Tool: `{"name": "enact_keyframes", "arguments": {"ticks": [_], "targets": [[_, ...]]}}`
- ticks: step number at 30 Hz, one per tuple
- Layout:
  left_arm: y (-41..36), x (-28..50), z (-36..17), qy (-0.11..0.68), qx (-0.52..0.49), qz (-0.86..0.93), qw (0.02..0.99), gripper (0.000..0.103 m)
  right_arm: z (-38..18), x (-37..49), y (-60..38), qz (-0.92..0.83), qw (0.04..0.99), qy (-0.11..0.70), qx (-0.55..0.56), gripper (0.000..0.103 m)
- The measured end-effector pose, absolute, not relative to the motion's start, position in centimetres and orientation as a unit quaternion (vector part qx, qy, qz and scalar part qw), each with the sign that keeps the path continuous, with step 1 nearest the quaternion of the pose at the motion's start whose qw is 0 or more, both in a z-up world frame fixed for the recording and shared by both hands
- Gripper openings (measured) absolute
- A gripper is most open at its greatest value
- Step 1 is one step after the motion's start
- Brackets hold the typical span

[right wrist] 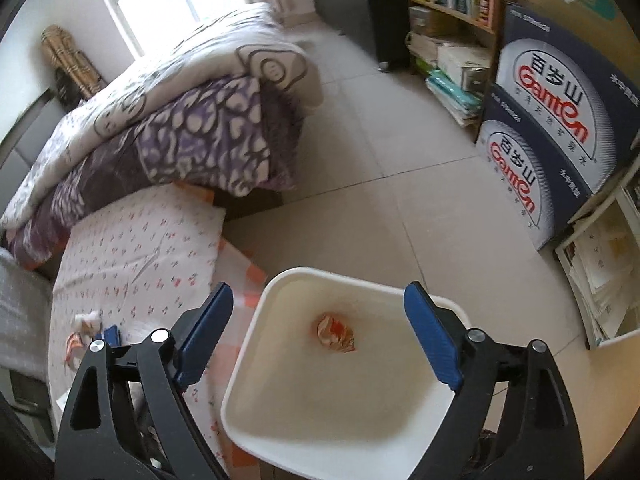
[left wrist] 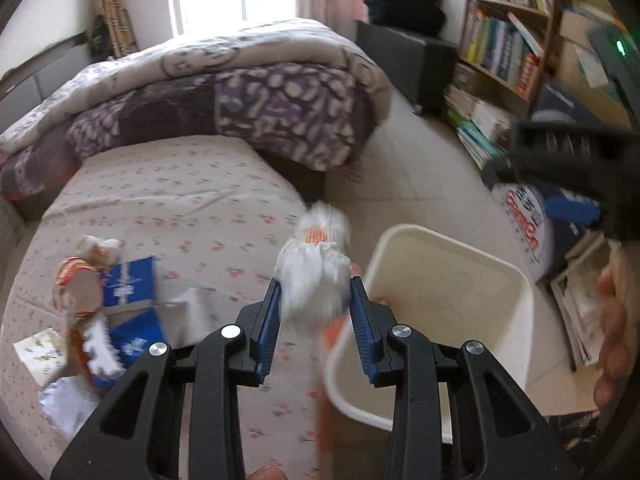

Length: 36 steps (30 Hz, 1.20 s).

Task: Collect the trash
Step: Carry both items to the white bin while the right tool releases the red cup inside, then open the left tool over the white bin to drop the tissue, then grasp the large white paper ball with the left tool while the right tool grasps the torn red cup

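Observation:
My left gripper (left wrist: 316,296) is shut on a crumpled white wrapper with an orange band (left wrist: 316,264), held over the bed's edge just left of the white bin (left wrist: 460,248). More trash lies on the floral sheet at the left: blue packets (left wrist: 128,284), an orange-striped wrapper (left wrist: 74,280), a white box with green print (left wrist: 44,354) and crinkled foil (left wrist: 68,404). My right gripper (right wrist: 320,324) stands open above the white bin (right wrist: 256,360), nothing between its fingers. A crumpled orange wrapper (right wrist: 335,332) lies on the bin's bottom.
A folded purple and white quilt (left wrist: 224,96) covers the far end of the bed. Bookshelves (left wrist: 504,32), stacked books and dark blue cartons (right wrist: 552,120) line the right wall. The bin stands on tiled floor (right wrist: 400,184) beside the bed. A hand (left wrist: 614,328) shows at the right edge.

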State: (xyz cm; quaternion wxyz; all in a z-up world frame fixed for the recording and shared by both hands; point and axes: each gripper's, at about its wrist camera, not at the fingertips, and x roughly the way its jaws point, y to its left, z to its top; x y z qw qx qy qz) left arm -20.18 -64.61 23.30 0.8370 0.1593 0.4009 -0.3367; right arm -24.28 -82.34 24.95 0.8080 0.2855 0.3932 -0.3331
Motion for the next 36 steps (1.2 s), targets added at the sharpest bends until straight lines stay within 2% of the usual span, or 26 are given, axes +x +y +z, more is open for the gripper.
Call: {"name": "enact_keyframes", "arguments": {"ticks": [6, 7, 9, 11, 22, 25, 36], "targets": [[-67.4, -22.1, 22.0, 0.429, 0.161, -0.369, 0.808, 0.035, 25.4, -25.4, -83.6, -0.342, 0.807, 0.379, 0.297, 0.085], [-67.6, -22.2, 21.9, 0.432, 0.162, -0.372, 0.805, 0.04, 25.5, -25.6, -83.8, -0.344, 0.807, 0.377, 0.297, 0.085], [-68.1, -22.6, 21.7, 0.445, 0.155, -0.385, 0.793, 0.062, 25.6, -25.8, -84.0, -0.347, 0.807, 0.374, 0.297, 0.085], [-68.4, -22.8, 21.6, 0.453, 0.147, -0.396, 0.785, 0.066, 25.7, -26.1, -84.2, -0.347, 0.807, 0.372, 0.3, 0.085], [-66.8, -22.4, 21.6, 0.449, 0.161, -0.377, 0.794, 0.07, 26.1, -24.8, -82.5, -0.332, 0.818, 0.366, 0.294, 0.092], [-65.5, -21.9, 21.8, 0.444, 0.166, -0.359, 0.804, 0.075, 26.3, -24.0, -81.4, -0.33, 0.825, 0.363, 0.28, 0.095], [-56.9, -17.4, 21.5, 0.459, 0.161, -0.194, 0.852, 0.084, 26.0, -19.9, -76.6, -0.291, 0.839, 0.386, 0.249, 0.096]]}}
